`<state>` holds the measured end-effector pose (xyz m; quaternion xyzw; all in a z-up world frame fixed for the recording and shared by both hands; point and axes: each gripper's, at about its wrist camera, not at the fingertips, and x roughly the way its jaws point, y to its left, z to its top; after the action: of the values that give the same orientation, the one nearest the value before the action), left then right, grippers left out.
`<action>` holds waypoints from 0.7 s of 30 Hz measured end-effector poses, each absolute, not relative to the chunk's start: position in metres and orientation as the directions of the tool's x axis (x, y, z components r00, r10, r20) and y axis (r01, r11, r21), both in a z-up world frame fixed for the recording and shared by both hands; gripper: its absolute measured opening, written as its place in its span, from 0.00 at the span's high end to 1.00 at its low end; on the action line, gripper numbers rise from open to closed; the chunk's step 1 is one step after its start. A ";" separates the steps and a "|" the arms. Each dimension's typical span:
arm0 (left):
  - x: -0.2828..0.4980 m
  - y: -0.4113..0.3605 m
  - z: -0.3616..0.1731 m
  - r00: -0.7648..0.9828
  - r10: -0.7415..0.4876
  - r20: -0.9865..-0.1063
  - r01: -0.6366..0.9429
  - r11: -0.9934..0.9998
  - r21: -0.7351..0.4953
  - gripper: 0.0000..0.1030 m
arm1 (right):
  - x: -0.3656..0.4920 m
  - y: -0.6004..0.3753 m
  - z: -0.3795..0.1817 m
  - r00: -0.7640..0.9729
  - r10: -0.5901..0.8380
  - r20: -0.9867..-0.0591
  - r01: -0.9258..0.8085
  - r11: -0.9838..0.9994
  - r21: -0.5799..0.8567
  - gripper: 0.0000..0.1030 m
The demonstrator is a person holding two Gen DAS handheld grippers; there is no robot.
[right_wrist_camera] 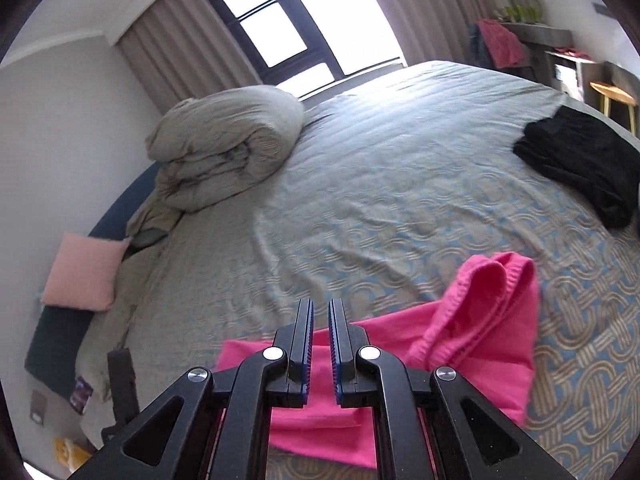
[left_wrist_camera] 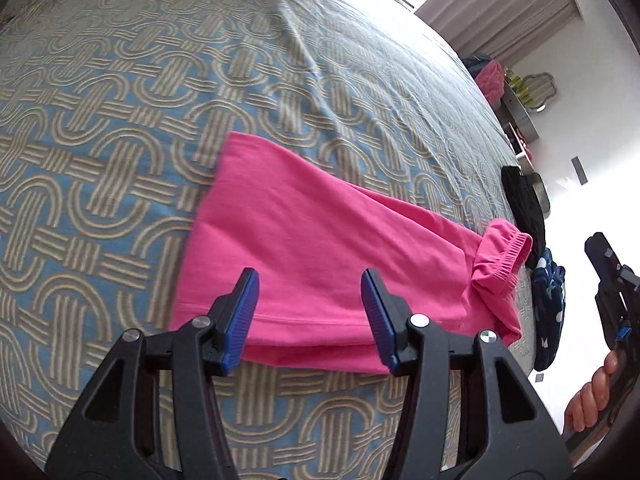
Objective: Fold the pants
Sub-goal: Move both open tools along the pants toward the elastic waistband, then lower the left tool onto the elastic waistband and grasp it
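The bright pink pants [left_wrist_camera: 320, 248] are lying flat on the patterned bedspread [left_wrist_camera: 120, 120], already folded lengthwise so the legs are resting one on the other in a long, tapering strip. The hem end is lying farther in on the bedspread, spread smooth. The ribbed elastic waistband [left_wrist_camera: 502, 260] is bunching up at the opposite end, close to the bedspread's edge, curling over and gaping open, with loose folds of fabric sagging beneath it.
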<state>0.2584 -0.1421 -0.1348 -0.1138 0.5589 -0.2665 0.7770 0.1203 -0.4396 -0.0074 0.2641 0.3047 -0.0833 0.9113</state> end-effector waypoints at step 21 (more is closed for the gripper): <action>0.241 -0.177 -0.119 0.191 -0.577 -0.794 0.412 0.781 -0.469 0.47 | 0.088 -0.491 -0.110 0.579 -0.055 -0.813 0.398 0.890 0.223 0.33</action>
<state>0.2413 -0.1766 -0.1193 -0.0756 0.5483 -0.3219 0.7681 0.0878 -0.4913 -0.1101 0.1950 0.4396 -0.1305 0.8670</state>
